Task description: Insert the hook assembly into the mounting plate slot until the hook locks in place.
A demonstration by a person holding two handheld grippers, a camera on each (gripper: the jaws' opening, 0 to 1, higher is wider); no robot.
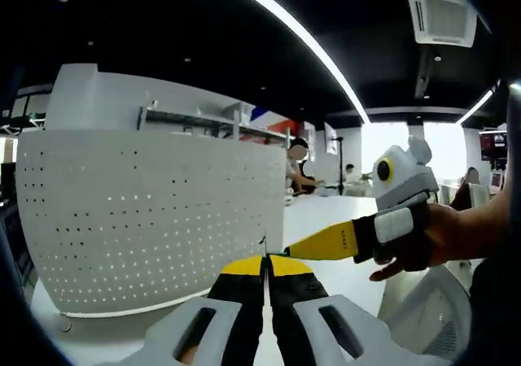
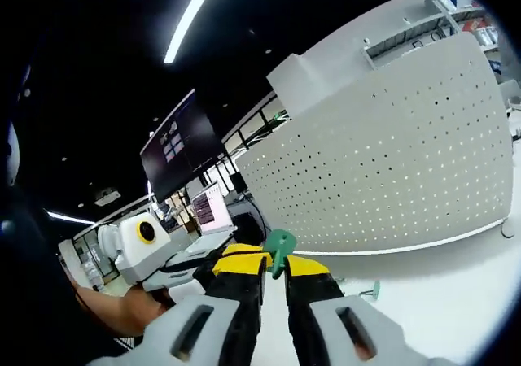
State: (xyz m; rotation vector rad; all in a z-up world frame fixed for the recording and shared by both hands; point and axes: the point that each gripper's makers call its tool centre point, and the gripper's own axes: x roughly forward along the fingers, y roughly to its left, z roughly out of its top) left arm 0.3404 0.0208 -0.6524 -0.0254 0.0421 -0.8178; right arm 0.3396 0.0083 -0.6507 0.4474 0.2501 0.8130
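**Hook held in the right claw, facing the pegboard**

The hook (image 2: 279,248), a small green plastic piece, sits pinched between the yellow-tipped jaws of the right claw (image 2: 275,262) in the right gripper view, its head rising just above the tips. The pegboard (image 2: 383,163), a white curved perforated plate standing upright on the white surface (image 2: 456,301), spreads from 12 to 3 o'clock of the hook, apart from it. A second small green piece (image 2: 373,289) lies on the surface near the pegboard's lower edge, at about 4 o'clock of the claw. At 9 o'clock, the left claw's white body with a hand (image 2: 134,305) on it comes in from the left.

In the left gripper view, the left claw (image 1: 265,264) has its jaws pressed together, with only a thin seam between the tips; nothing can be made out between them. The pegboard (image 1: 146,211) stands at 10 to 11 o'clock of the claw on the surface (image 1: 342,281). The right claw (image 1: 285,254) reaches in from 3 o'clock, held by a hand (image 1: 423,240), its yellow tip just beside the left claw's tips.
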